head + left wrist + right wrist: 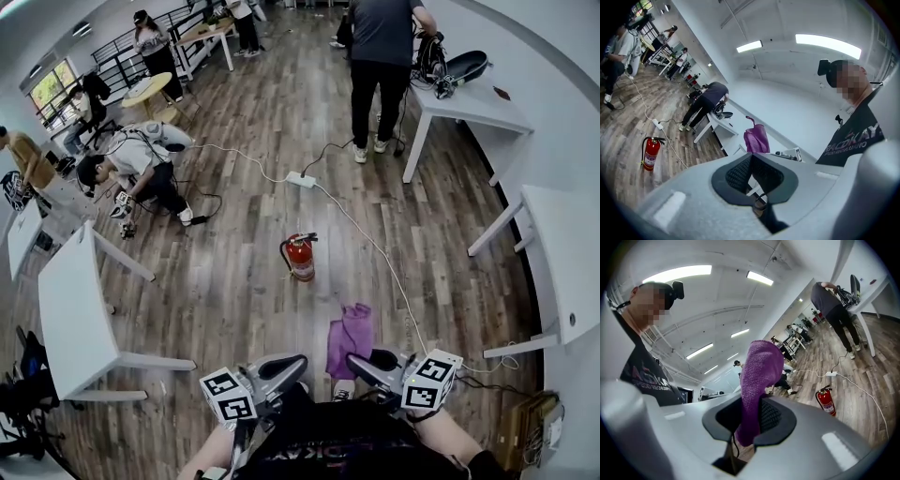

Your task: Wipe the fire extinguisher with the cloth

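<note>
Left gripper: jaws shut together, nothing between. Right gripper: jaws clamped on purple cloth, cloth sticking out past jaw tips. Both grippers side by side close to person's chest, cloth between them in head view. Red extinguisher upright on floor ahead of both grippers, well apart from cloth. White cable just beside extinguisher

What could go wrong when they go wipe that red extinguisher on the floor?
The cloth is pinched at one end by the right gripper, so it might slip out. The extinguisher stands free; a hard wipe could topple it. The white cable beside it could trip feet.
</note>
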The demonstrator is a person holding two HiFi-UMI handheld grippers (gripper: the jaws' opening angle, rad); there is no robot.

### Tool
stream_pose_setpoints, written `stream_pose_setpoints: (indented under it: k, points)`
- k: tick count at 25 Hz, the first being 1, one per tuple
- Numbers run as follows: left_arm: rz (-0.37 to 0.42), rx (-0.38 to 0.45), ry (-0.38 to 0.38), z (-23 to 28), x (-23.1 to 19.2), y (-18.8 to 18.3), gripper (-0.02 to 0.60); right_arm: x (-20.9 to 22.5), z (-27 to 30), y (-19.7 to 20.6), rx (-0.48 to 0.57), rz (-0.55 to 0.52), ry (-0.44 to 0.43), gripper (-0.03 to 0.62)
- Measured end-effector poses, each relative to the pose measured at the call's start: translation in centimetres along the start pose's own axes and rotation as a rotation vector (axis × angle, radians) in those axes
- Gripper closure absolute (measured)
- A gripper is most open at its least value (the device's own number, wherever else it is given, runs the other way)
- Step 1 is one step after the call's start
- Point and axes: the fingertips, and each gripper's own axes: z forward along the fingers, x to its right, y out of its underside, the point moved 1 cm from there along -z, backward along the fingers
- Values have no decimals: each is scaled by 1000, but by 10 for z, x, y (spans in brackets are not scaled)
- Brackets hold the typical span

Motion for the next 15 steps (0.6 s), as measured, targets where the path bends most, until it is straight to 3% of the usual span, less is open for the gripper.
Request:
stream_pose_setpoints:
  k: [7, 11, 15]
  points:
    - [-50, -1, -10, 17, -5, 13, 584, 12, -7, 4, -24, 13, 4, 533]
    - [-39, -25, -24, 27, -1, 8, 584, 15, -11, 2, -32, 11, -10, 533]
    - [-63, 1, -28, 28, -5, 10, 584, 19, -15, 1, -26, 21, -10, 533]
